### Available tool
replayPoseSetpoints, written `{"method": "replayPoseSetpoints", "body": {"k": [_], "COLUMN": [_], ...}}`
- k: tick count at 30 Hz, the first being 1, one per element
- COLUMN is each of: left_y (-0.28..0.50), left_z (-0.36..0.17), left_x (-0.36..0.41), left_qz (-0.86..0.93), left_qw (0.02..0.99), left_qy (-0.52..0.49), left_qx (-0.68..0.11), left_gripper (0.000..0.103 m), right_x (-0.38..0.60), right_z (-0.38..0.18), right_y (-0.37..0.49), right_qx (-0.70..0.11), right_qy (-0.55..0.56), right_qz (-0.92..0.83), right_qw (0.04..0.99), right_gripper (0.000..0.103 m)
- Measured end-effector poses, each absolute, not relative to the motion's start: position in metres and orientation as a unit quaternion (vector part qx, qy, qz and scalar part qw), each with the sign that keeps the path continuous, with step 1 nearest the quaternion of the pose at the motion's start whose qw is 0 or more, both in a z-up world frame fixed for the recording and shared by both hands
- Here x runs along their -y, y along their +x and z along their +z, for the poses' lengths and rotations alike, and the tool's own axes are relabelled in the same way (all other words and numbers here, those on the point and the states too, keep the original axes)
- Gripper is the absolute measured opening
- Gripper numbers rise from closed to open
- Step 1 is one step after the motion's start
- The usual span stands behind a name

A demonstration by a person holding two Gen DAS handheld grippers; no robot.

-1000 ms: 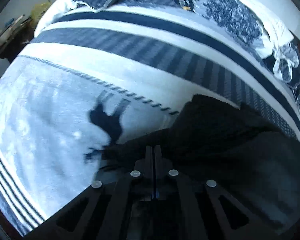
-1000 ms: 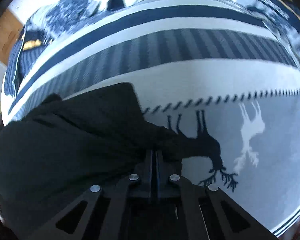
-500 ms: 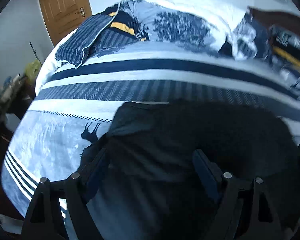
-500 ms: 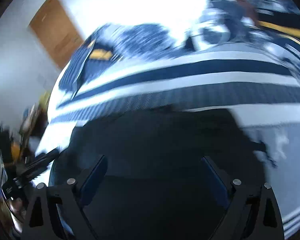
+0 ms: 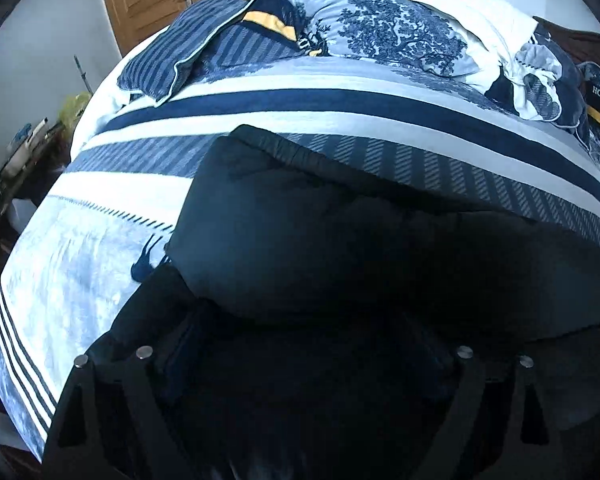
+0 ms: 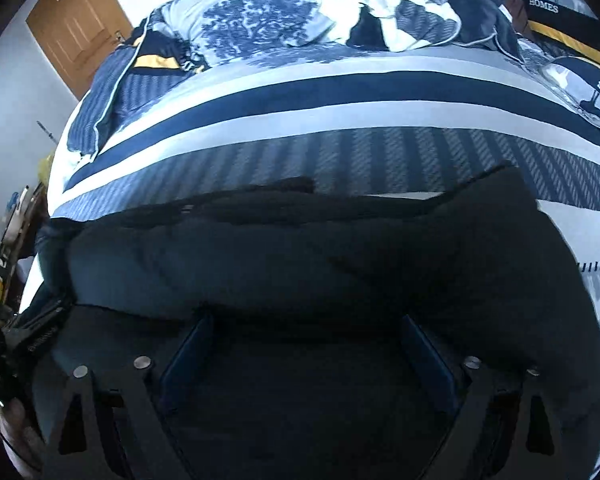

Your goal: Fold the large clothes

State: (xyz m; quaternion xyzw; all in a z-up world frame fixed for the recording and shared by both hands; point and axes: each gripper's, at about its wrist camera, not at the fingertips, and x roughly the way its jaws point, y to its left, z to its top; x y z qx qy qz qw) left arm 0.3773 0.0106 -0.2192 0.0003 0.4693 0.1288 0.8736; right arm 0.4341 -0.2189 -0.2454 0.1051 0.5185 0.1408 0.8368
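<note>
Both hand-held grippers are backing off the dark garment [image 5: 300,240], their jaws having just been opening; an earlier pinch on its corners is gone. Left hand-held gripper [image 5: 300,344] and right hand-held gripper [image 6: 304,344] are standing wide, nothing clamped. Garment is lying folded over itself on the striped bed [image 5: 340,100], near edge. It is looking soft, bulky, limp; probably best taken at corners or hem. No containers are showing. Pillows [image 5: 400,36] are sitting well beyond.

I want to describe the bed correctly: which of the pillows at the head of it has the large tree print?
The light blue pillow in the middle; the pillow to its left is dark blue with stripes.
</note>
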Motion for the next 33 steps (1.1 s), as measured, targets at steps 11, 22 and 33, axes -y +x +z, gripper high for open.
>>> {"method": "replayPoseSetpoints", "body": {"k": [11, 22, 33], "left_y": [0.377, 0.158, 0.044], "left_z": [-0.223, -0.119, -0.029], "left_x": [-0.01, 0.011, 0.038], "left_qz": [0.127, 0.123, 0.108], "left_qw": [0.859, 0.912, 0.937], "left_qy": [0.022, -0.006, -0.004], "left_qx": [-0.495, -0.392, -0.332], "left_gripper": [0.094, 0.094, 0.094], "right_x": [0.229, 0.278, 0.291], "right_z": [-0.254, -0.167, -0.093], "right_y": [0.42, 0.227, 0.096], "right_qx": [-0.529, -0.504, -0.477], "right_qy": [0.12, 0.196, 0.18], "right_qz": [0.12, 0.138, 0.127], "right_qw": [0.832, 0.83, 0.851], "right_gripper": [0.094, 0.093, 0.093]}}
